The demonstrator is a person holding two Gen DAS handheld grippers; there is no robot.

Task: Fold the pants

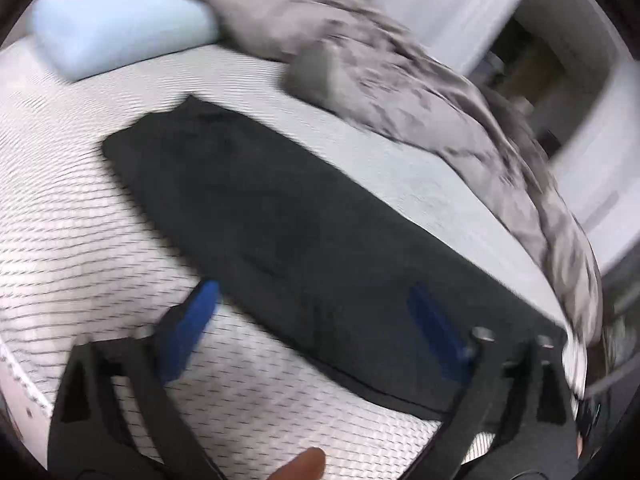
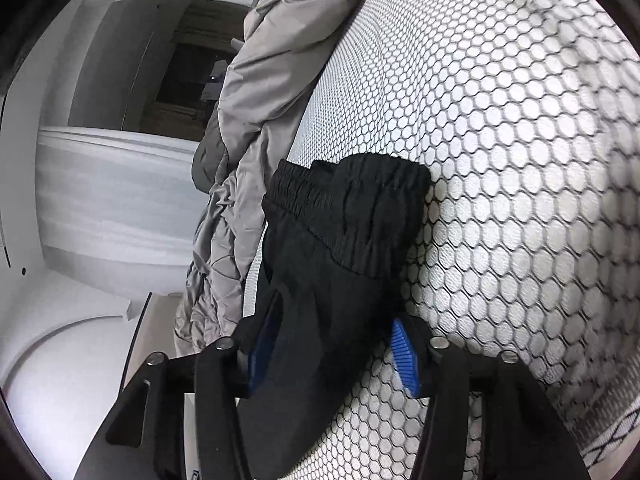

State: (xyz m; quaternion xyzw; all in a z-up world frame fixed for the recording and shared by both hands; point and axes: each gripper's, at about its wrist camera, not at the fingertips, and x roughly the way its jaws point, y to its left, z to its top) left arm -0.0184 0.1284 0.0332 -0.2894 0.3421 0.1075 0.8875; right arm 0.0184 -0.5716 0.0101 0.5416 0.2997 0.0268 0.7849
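Observation:
Dark pants (image 1: 260,200) lie flat in a long folded strip across the white patterned mattress (image 1: 80,240). My left gripper (image 1: 312,288) hovers over their near end, jaws spread wide and nothing between the blue pads (image 1: 192,328). In the right wrist view the gathered elastic waistband (image 2: 352,200) of the pants rests on the mattress (image 2: 500,160) at its edge. My right gripper (image 2: 336,312) stands partly open with the black fabric lying loosely between its pads (image 2: 404,348).
A crumpled grey duvet (image 1: 380,60) runs along the far side of the bed and hangs beside the waistband (image 2: 280,40). A light blue pillow (image 1: 120,28) sits at the far left. White furniture (image 2: 112,200) stands beyond the bed edge. A person's fingertip (image 1: 304,468) shows at the bottom.

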